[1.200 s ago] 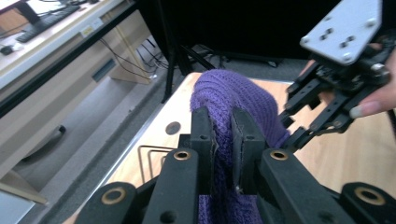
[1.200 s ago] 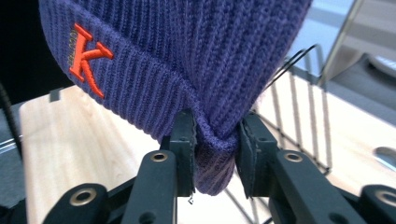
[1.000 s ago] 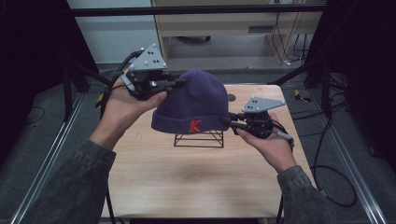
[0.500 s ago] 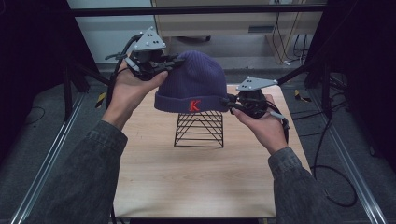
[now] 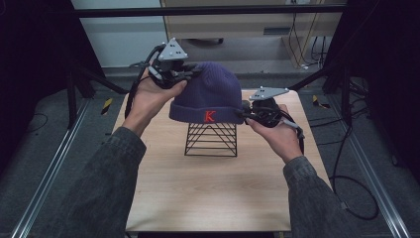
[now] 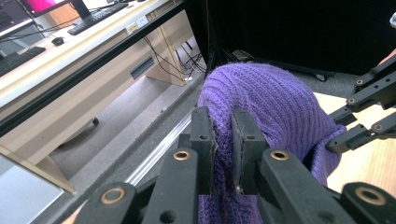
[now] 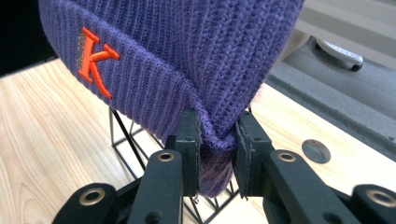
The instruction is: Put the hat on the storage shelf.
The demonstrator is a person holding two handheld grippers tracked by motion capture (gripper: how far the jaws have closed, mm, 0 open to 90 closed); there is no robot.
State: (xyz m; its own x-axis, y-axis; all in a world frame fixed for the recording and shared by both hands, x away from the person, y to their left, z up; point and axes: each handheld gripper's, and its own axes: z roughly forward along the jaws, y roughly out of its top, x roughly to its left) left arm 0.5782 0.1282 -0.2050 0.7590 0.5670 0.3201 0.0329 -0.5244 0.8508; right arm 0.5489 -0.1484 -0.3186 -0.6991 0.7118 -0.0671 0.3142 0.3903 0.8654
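Left claw (image 5: pixel 190 74) clamped on the crown of the purple beanie (image 5: pixel 208 96); right claw (image 5: pixel 243 113) pinching its folded cuff at the far side. Both of my grips are tight on the knit. Over the last second I have carried the beanie up and away, so it now hangs spread just above the black wire stand (image 5: pixel 211 140) on the desk (image 5: pixel 208 198), apparently ready to lower.

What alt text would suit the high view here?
Two hand-held grippers hold a purple knit beanie with a red K above a black wire stand on a wooden table; the left gripper pinches its crown, the right gripper its cuff.
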